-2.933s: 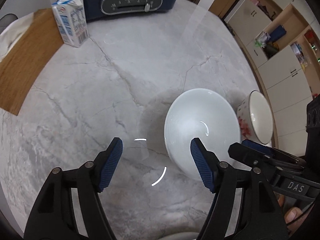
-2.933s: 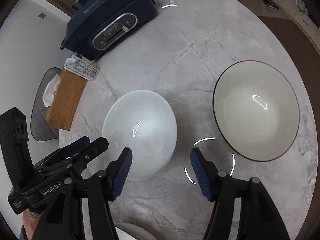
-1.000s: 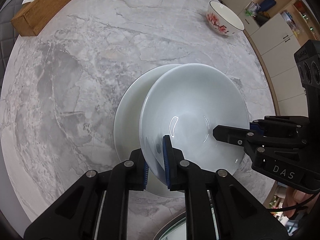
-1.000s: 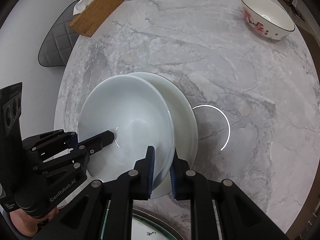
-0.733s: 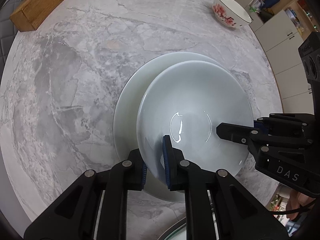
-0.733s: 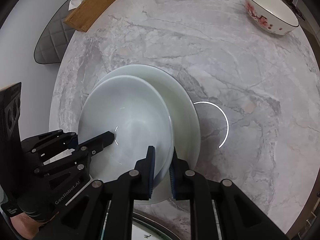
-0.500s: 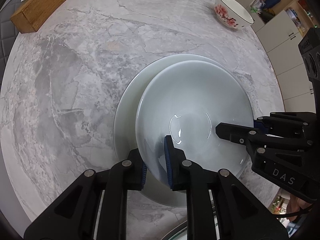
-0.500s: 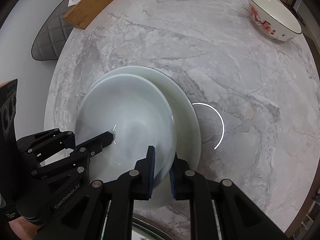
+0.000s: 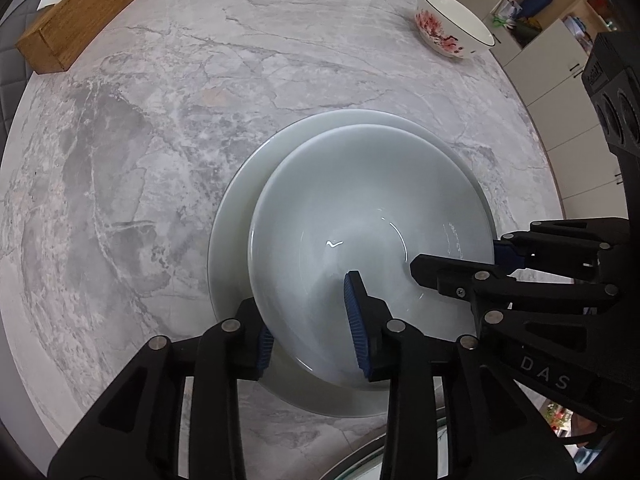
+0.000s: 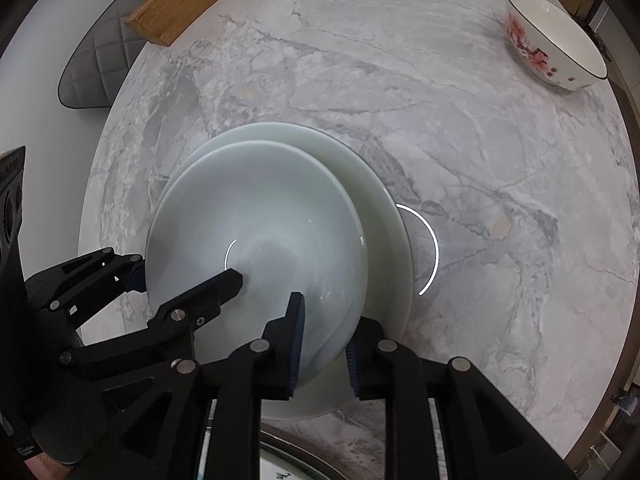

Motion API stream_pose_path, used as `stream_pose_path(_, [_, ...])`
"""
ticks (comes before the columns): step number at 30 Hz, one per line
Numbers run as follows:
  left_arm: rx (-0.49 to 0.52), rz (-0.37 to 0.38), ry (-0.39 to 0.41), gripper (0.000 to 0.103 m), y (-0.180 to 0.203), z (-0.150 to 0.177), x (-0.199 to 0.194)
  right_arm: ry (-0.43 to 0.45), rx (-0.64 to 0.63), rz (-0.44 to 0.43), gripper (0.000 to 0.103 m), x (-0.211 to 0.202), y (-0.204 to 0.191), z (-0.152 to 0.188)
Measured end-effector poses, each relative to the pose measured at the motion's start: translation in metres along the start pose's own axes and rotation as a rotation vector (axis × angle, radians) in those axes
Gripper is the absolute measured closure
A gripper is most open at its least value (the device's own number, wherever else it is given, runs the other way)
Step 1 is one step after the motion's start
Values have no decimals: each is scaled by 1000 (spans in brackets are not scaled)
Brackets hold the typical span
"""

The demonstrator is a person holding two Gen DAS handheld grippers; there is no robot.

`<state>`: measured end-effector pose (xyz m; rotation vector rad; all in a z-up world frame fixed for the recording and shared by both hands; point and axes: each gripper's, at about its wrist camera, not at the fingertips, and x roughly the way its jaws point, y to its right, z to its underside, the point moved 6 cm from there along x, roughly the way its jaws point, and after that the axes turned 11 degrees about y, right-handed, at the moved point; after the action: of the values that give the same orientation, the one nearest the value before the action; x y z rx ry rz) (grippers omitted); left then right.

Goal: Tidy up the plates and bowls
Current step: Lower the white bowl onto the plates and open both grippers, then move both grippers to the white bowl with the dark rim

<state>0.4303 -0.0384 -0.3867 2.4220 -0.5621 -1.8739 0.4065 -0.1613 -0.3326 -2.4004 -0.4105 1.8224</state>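
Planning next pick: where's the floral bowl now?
Floral bowl sits alone at the table's far right edge in both wrist views, well beyond the white bowl on its plate.

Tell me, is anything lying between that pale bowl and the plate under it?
Nothing visible. The bowl sits directly on the plate, off-centre toward one side. Both grippers, left and right, straddle its rim with jaws opening, letting go. The plate's covered middle can't be checked.

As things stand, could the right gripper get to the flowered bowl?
Probably yes: the right gripper is opening off the white bowl, and bare marble table lies between it and the flowered bowl.
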Motion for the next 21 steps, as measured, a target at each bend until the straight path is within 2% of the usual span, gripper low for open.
stream_pose_path(7, [-11, 26, -13, 70, 0, 3, -1, -15, 3, -1, 81, -5, -2, 3])
stream_pose_path(13, [9, 2, -16, 61, 3, 2, -7, -7, 10, 6, 79, -16, -1, 7])
stream_pose_path(16, [51, -39, -13, 50, 5, -3, -12, 1, 15, -1, 79, -23, 1, 8])
stream_pose_path(19, [58, -37, -15, 42, 6, -8, -18, 12, 27, -24, 76, -32, 3, 10])
stream_pose_path(21, [60, -42, -6, 27, 7, -10, -26, 27, 45, -49, 68, -43, 6, 11])
